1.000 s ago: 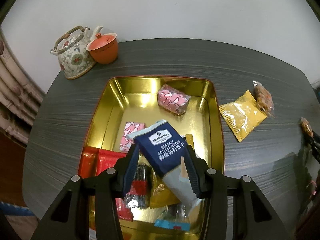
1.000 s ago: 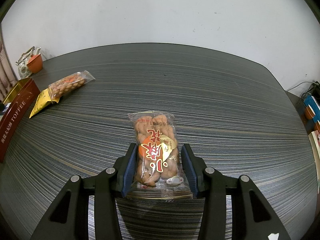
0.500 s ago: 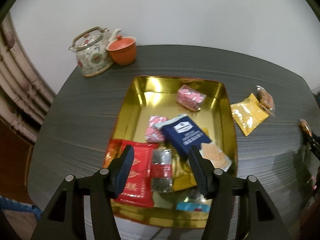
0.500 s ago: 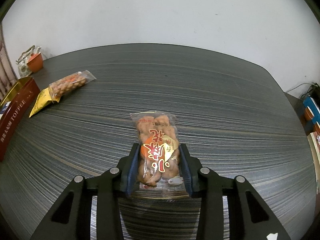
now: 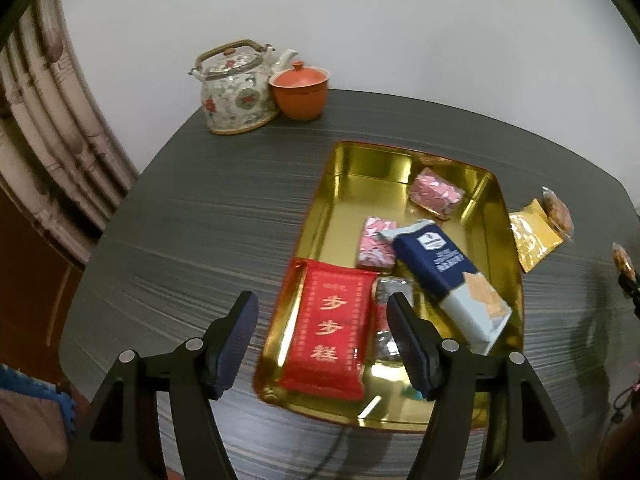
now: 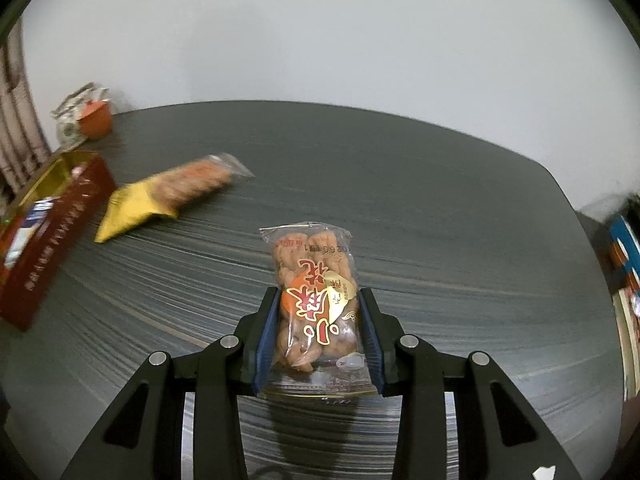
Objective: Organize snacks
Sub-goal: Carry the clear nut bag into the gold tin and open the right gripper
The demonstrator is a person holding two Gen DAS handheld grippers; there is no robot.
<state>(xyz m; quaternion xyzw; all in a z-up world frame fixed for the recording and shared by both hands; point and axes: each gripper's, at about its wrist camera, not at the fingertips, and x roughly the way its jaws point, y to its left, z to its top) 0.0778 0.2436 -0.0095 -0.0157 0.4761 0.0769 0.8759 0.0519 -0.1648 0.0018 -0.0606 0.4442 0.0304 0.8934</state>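
A gold tin tray (image 5: 348,184) holds a blue soda cracker pack (image 5: 444,268), a red packet (image 5: 332,332), two pink packets (image 5: 436,196) and other snacks. My left gripper (image 5: 320,320) is open and empty above the tray's near left edge. My right gripper (image 6: 318,312) is shut on a clear bag of fried dough twists (image 6: 314,292), lifted off the table. A yellow packet (image 6: 132,208) and a clear snack bag (image 6: 196,180) lie on the table beside the tray (image 6: 60,216); both also show in the left wrist view, the yellow one (image 5: 532,240).
A floral teapot (image 5: 236,88) and an orange lidded cup (image 5: 300,92) stand at the table's far left corner. A curtain hangs at the left. Boxes sit beyond the table's right edge (image 6: 624,248).
My left gripper let go of the blue cracker pack, which now lies in the tray, and pulled back to the left. My right gripper closed on the dough twist bag and lifted it.
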